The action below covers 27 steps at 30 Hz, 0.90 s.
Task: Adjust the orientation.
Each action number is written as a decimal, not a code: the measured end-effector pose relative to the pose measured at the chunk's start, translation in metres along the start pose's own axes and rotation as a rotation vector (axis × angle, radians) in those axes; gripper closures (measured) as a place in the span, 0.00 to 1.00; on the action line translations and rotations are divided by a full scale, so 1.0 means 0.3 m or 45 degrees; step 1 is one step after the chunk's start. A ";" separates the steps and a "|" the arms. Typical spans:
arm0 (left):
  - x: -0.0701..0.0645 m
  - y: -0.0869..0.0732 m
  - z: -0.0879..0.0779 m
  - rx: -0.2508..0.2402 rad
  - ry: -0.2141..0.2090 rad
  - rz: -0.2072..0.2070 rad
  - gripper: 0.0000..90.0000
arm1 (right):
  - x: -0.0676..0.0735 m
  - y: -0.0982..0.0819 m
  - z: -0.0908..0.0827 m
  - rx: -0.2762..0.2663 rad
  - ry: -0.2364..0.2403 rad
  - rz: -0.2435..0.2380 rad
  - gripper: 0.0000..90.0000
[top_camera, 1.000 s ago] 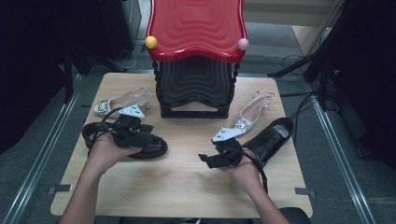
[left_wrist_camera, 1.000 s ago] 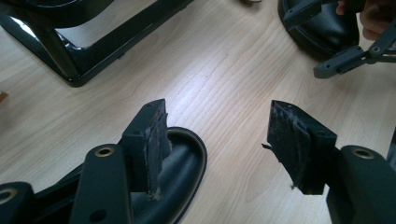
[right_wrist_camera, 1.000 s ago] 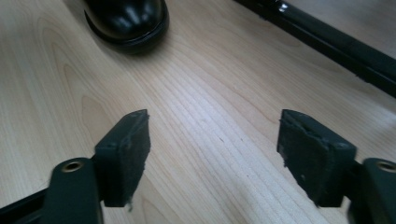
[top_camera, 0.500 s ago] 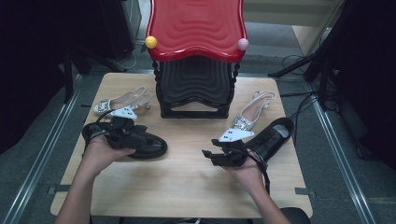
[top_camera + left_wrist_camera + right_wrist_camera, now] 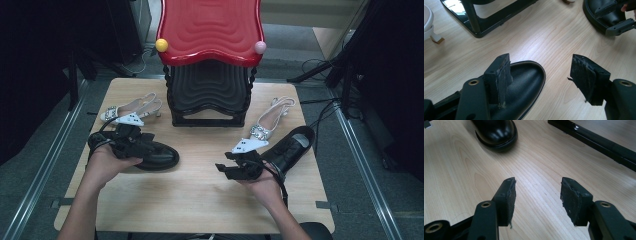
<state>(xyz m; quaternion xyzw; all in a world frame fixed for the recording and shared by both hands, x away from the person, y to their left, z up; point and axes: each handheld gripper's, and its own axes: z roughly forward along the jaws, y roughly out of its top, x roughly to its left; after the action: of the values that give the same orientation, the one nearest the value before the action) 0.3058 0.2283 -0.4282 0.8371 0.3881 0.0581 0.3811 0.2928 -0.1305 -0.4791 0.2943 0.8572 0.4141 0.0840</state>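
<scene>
High view has us with both forearms coming up from the bottom edge. Our left gripper [image 5: 131, 145] sits low over the left black shoe [image 5: 150, 156] near the table's [image 5: 200, 200] left edge, fingers [image 5: 499, 77] wide apart with the shoe's toe under one, nothing clamped. Our right gripper [image 5: 237, 167] hovers mid-table, just beside the right black shoe [image 5: 290, 147], fingers [image 5: 507, 200] apart over bare wood. Compared with a second ago, the left fingers opened a touch more, the right ones have just been closing partway on nothing, and both hands barely shifted. Silver sandals and the red rack haven't budged.
</scene>
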 end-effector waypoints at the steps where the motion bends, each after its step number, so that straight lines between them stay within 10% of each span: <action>1: 0.002 -0.001 -0.003 0.002 0.003 0.004 0.37 | 0.000 0.000 0.000 0.001 0.001 0.001 0.52; 27: 0.112 -0.102 -0.160 -0.007 0.204 -0.149 0.38 | 0.006 0.021 0.048 0.044 0.045 -0.028 0.50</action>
<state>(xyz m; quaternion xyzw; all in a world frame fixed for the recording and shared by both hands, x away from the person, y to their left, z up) 0.2916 0.2924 -0.4220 0.8047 0.4654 0.1036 0.3537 0.2997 -0.1171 -0.4835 0.2790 0.8688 0.4034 0.0681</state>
